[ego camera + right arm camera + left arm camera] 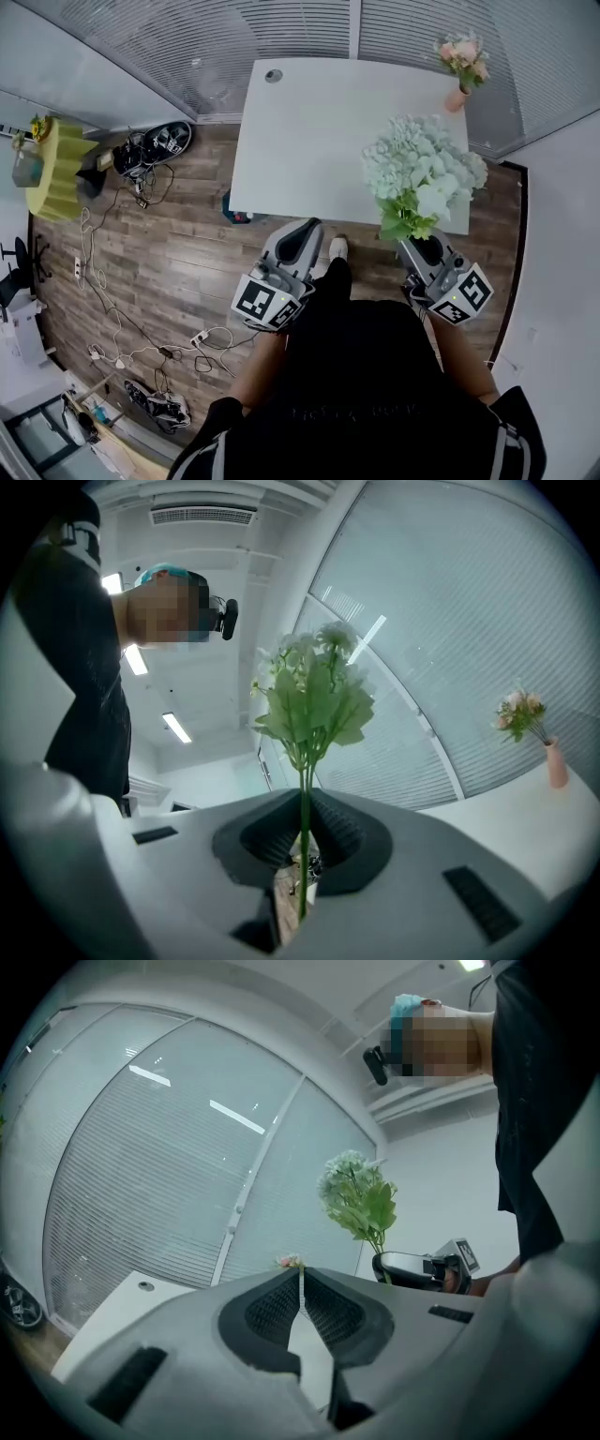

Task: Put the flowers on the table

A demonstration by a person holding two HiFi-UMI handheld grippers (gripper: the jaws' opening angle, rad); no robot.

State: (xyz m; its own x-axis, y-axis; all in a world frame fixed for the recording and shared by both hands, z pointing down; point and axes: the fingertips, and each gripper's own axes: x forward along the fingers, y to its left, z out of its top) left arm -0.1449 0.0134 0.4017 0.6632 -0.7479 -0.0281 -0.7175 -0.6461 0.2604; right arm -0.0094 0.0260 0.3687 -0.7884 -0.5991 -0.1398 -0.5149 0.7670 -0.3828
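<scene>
A bunch of pale green and white flowers (422,173) stands upright over the near right corner of the white table (309,141). My right gripper (427,246) is shut on the green stem, which runs up between the pads (304,827) to the blooms (314,696). My left gripper (305,234) hangs at the table's near edge, shut with nothing in it; its pads (301,1297) meet. From the left gripper view the flowers (356,1199) and the right gripper (412,1269) show to the right.
A small pink vase with pink flowers (462,66) stands at the table's far right corner, also visible as the vase (557,761). Blinds cover the windows behind. Cables (122,309) and a power strip litter the wooden floor at left; a yellow stand (56,169) is far left.
</scene>
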